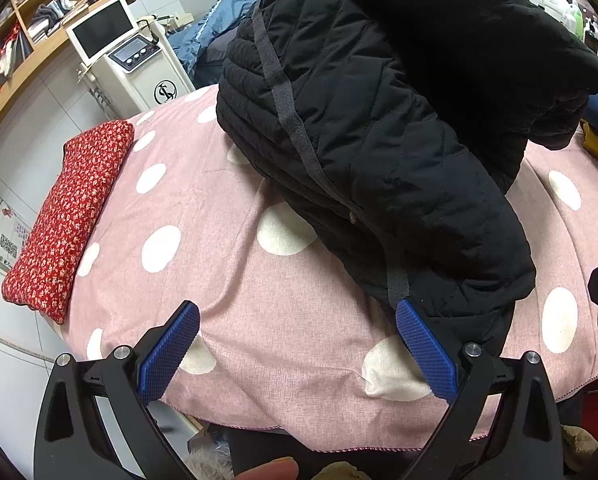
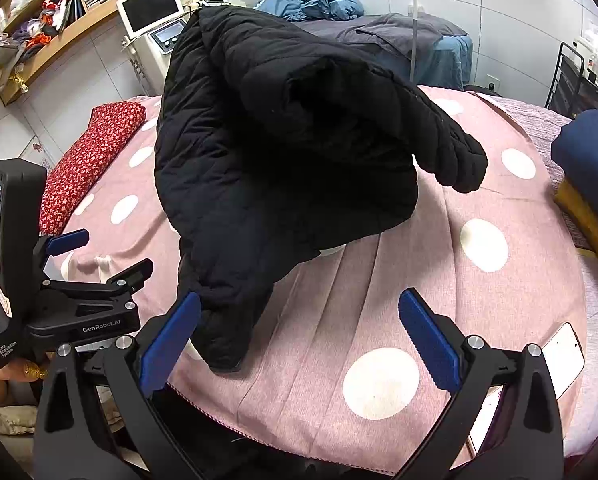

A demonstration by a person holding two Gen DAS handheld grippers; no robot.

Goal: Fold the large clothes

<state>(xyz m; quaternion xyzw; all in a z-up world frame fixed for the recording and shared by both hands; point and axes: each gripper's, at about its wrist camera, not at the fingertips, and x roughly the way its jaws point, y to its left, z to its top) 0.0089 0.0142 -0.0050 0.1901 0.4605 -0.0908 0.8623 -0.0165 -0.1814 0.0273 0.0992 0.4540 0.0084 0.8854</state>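
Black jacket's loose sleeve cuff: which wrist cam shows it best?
Right wrist view. The sleeve cuff of the black jacket sticks out over the pink dotted blanket, fully outlined. In the left wrist view the jacket fills the frame as a heap; that cuff cannot be picked out there.

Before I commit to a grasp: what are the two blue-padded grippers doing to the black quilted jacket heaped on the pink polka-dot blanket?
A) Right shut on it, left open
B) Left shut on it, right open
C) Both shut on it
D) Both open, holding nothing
D: the left gripper and right gripper both stand wide open with only the pink polka-dot blanket between their pads; the black quilted jacket lies loose.
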